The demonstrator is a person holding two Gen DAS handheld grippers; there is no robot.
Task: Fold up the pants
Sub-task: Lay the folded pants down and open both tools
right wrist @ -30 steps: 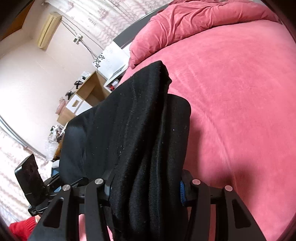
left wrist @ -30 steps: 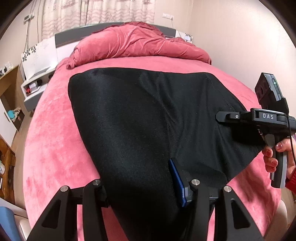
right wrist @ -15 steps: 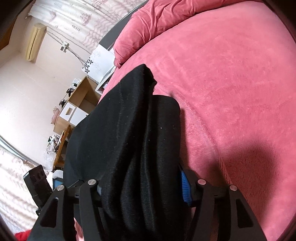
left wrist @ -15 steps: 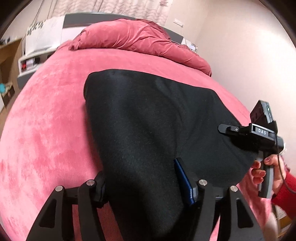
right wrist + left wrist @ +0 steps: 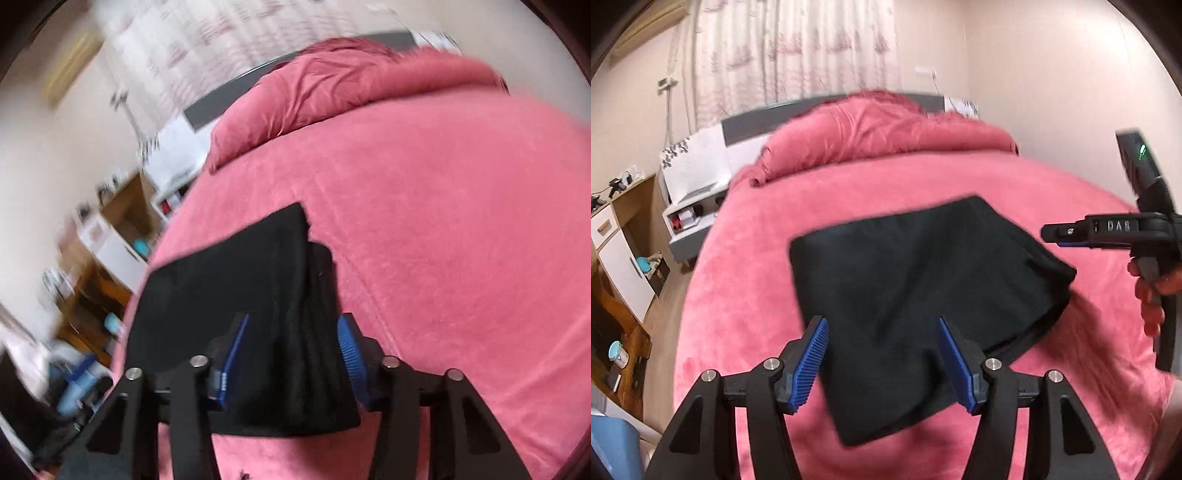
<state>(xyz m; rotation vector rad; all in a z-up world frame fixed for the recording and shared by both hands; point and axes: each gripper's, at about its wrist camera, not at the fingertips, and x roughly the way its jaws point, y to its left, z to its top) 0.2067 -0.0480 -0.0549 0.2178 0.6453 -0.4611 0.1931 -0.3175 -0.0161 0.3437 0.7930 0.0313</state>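
The black pants lie folded into a compact rectangle on the pink bed. My left gripper is open above the near edge of the pants, blue pads apart, holding nothing. My right gripper is open above the pants' right edge; the stacked folded layers lie below and between its pads. The right gripper also shows in the left wrist view, held in a hand to the right of the pants.
A bunched pink duvet lies at the head of the bed by the grey headboard. A white nightstand and wooden furniture stand left of the bed. Pink bedding surrounds the pants.
Both grippers have opened and let go of the pants, then pulled back and up. The pants now lie folded smaller on the bed. Both views are motion blurred.
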